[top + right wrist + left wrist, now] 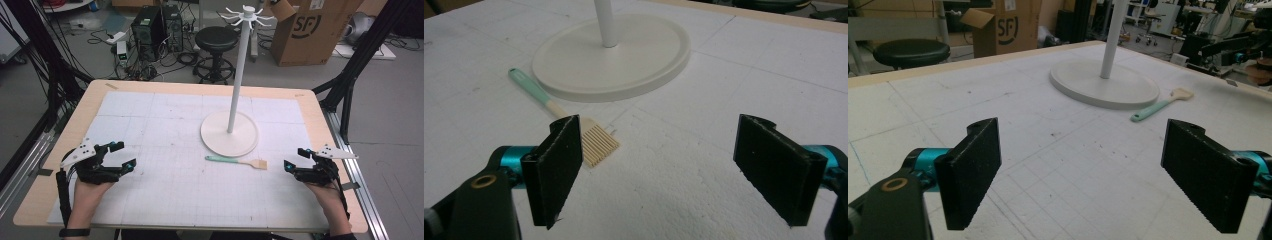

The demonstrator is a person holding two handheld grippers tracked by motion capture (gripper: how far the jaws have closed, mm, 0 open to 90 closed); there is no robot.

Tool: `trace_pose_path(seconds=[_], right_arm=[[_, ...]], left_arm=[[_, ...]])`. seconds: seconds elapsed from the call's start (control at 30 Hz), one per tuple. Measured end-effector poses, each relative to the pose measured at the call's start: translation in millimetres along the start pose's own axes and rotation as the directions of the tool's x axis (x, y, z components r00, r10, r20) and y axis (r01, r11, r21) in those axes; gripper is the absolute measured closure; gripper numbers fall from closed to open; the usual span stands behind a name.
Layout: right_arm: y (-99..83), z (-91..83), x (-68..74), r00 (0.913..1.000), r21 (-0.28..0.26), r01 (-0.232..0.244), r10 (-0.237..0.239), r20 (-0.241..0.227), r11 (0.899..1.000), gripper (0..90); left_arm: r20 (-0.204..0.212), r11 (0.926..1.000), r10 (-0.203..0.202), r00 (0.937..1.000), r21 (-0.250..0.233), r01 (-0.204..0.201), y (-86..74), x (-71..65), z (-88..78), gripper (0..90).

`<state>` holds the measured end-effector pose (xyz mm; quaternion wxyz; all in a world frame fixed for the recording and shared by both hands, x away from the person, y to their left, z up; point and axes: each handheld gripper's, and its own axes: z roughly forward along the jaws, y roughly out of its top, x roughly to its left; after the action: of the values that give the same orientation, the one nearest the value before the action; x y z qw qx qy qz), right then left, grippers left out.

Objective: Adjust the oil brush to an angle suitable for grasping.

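Fingers of both grippers wide apart, holding nothing, brush (pixel 574 130) near right gripper (pixel 664 170).

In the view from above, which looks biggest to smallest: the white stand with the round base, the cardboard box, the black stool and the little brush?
1. White stand, tallest overall.
2. Cardboard box, partly cut off and farther away, so its rank is unsure.
3. Black stool.
4. Brush, clearly smallest.
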<state>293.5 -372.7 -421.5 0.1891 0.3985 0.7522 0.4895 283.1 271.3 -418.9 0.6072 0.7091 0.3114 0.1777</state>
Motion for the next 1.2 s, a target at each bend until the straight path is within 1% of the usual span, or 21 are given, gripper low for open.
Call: trace_pose_path(seconds=[0.03, 0.1, 0.33, 0.5, 0.57, 0.67, 0.83, 0.93, 1.0, 1.1, 1.2], right_arm=[[-0.4, 0.2, -0.1, 1.0, 0.0, 0.001, -0.001, 0.0, 1.0, 19.1], [-0.6, 0.1, -0.4, 1.0, -0.002, 0.003, -0.003, -0.001, 1.0, 19.1], [-0.6, -0.1, -0.5, 1.0, -0.003, -0.002, 0.002, -0.003, 1.0, 19.1], [-0.7, 0.4, 0.1, 1.0, 0.001, 0.006, -0.006, 0.0, 1.0, 19.0], [-0.7, 0.7, 0.0, 1.0, 0.0, 0.006, -0.006, 0.001, 1.0, 19.0], [-0.7, 1.3, -0.1, 1.0, 0.002, 0.003, -0.003, -0.001, 1.0, 19.0], [-0.7, 2.9, 1.8, 0.9999, 0.009, 0.006, -0.006, -0.011, 1.0, 18.8], [0.1, 4.1, 2.2, 0.9998, 0.002, 0.016, -0.016, -0.015, 1.0, 18.8], [1.3, 5.2, 2.5, 0.9998, -0.001, 0.013, -0.013, -0.015, 1.0, 18.8], [3.4, 8.4, 4.4, 0.9996, 0.0, 0.012, -0.012, -0.024, 1.0, 18.8], [5.7, 13.3, 6.1, 0.9989, -0.008, 0.025, -0.026, -0.038, 1.0, 18.8]], left_arm=[[-0.006, 0.9999, 0.002, 1.0, 0.01, -0.002, -0.3, 0.1, 0.4, 16.8], [-0.007, 0.9999, 0.003, 1.0, 0.011, -0.003, -0.1, -0.2, 0.5, 16.8], [0.004, 1.0, 0.003, 1.0, 0.005, -0.003, 0.3, -1.6, 0.0, 16.8], [-0.004, 1.0, 0.0, 1.0, 0.0, 0.0, 1.0, -0.5, -1.5, 16.7], [-0.001, 1.0, -0.004, 1.0, -0.002, 0.004, 0.9, -0.1, -1.6, 16.7], [-0.006, 1.0, -0.002, 1.0, 0.002, 0.003, 0.9, -0.5, -1.2, 16.7], [-0.007, 1.0, -0.002, 1.0, 0.007, 0.003, 1.2, -1.1, -0.9, 16.7], [-0.007, 1.0, -0.008, 0.9999, 0.001, 0.008, 1.6, -1.3, -1.4, 16.7], [-0.006, 1.0, -0.008, 1.0, -0.003, 0.008, 2.0, -1.2, -1.8, 16.7], [-0.004, 0.9999, -0.011, 0.9999, -0.012, 0.011, 2.3, -0.4, -2.5, 16.7], [-0.005, 0.9999, -0.009, 0.9999, -0.011, 0.009, 2.4, 0.6, -2.7, 16.7]])
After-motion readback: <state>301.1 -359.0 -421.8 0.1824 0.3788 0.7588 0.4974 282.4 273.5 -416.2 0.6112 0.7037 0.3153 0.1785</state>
